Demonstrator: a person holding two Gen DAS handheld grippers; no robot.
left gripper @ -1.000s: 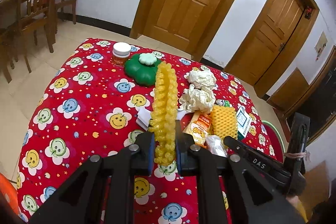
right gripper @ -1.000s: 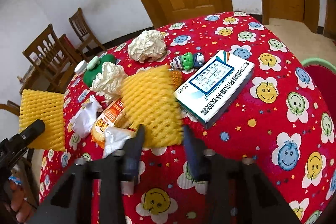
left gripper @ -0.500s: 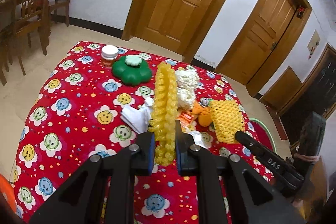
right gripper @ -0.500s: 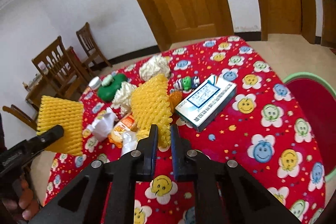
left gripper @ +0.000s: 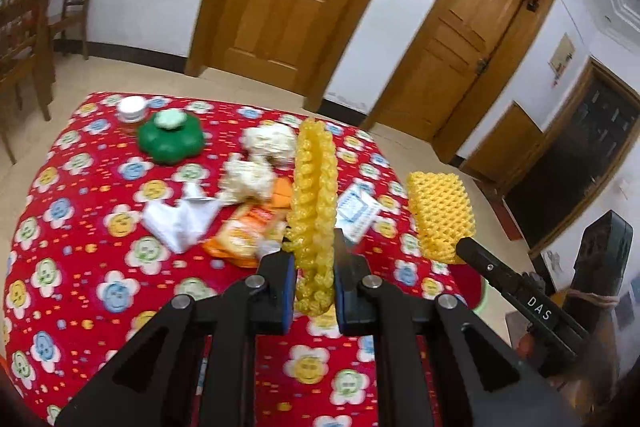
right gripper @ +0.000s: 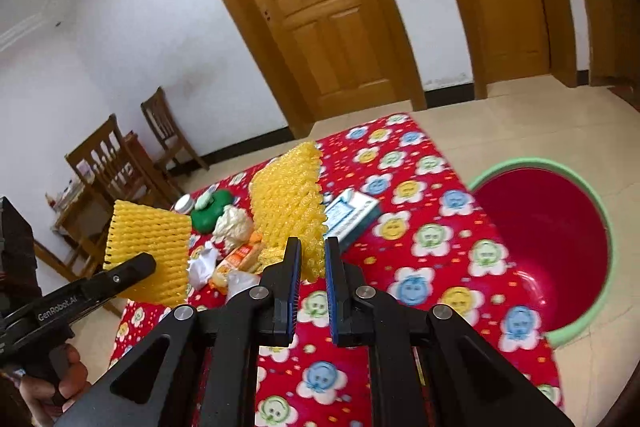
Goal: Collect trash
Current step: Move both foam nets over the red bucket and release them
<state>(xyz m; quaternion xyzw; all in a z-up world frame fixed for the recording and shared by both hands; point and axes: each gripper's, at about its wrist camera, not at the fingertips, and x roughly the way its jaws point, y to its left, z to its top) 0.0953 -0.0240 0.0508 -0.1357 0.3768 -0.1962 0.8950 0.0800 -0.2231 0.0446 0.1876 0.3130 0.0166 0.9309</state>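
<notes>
My left gripper (left gripper: pixel 315 279) is shut on a yellow foam fruit net (left gripper: pixel 314 203), held edge-on above the table; the net also shows in the right wrist view (right gripper: pixel 150 247). My right gripper (right gripper: pixel 312 267) is shut on a second yellow foam net (right gripper: pixel 288 203), lifted off the table; it also shows in the left wrist view (left gripper: pixel 440 215). On the red smiley tablecloth (left gripper: pixel 80 267) lie crumpled paper balls (left gripper: pixel 268 141), a white tissue (left gripper: pixel 176 219), an orange snack wrapper (left gripper: pixel 240 235) and a medicine box (right gripper: pixel 350 211).
A red bin with a green rim (right gripper: pixel 560 235) stands on the floor right of the table. A green flower-shaped container (left gripper: pixel 170 141) and a white-lidded jar (left gripper: pixel 131 109) sit at the table's far left. Wooden chairs (right gripper: pixel 120 163) stand by the wall.
The right gripper closed on the second foam net and lifted it off the table. Both grippers rose and pulled back, and the bin came further into the right view.
</notes>
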